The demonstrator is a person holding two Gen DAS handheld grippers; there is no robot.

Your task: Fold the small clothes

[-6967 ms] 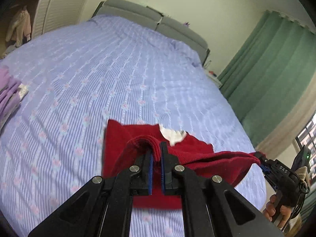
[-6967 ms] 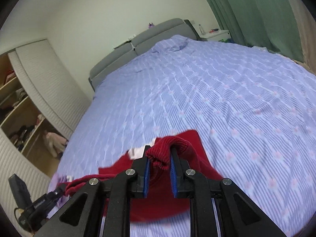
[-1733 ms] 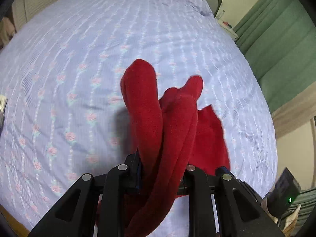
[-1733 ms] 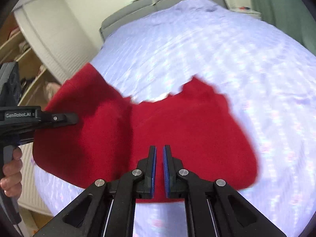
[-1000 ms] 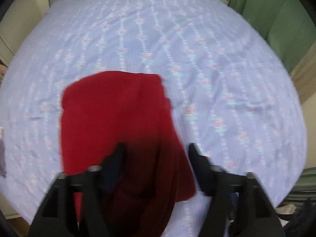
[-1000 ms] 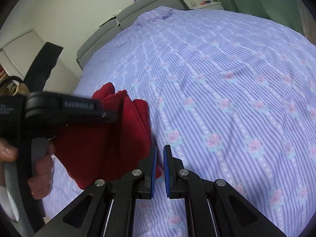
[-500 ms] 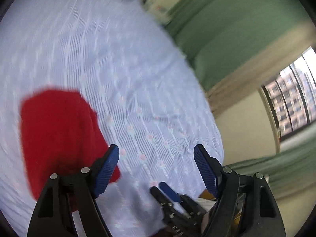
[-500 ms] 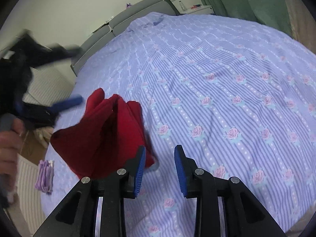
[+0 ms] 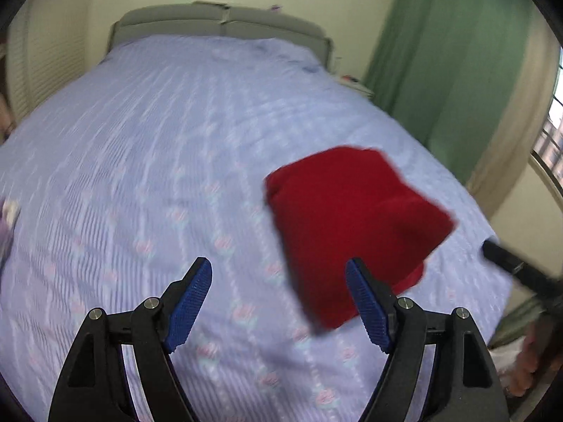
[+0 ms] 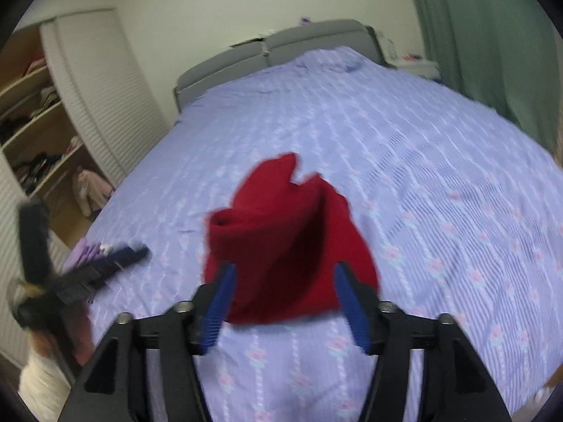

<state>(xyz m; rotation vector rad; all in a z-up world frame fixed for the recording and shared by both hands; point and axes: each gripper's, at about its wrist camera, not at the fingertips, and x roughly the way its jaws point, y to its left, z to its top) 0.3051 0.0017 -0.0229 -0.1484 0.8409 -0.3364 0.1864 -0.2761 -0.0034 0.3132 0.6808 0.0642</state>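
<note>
**Resting folded, bundle loose at its far edge**

Lying on the lilac bedspread [image 10: 440, 147], the red garment [image 10: 281, 242] sits as a folded bundle near the foot of the bed; in the right wrist view it fills the centre, in the left wrist view it sits toward 3 o'clock [image 9: 352, 225]. Layers look uneven: a notched flap stands up at the bundle's 12 o'clock edge, and a rolled lip shows at 10 o'clock.

Risk, as judged: the fold may spring open, since the knit looks thick and the top layers are not pressed flat. A pad catching the near hem on approach could drag the stack out of square. Motion blur in both views suggests fast travel, which raises that chance.

Right gripper [image 10: 281, 302]: jaws spread wide, empty, straddling the bundle's 6 o'clock edge; contact cannot be confirmed. Left gripper [image 9: 281, 302]: jaws spread wide, empty, clear of the cloth, its right pad overlapping the bundle in view only.

A small purple pile [image 10: 86, 249] lies at 9 o'clock, well apart.
</note>
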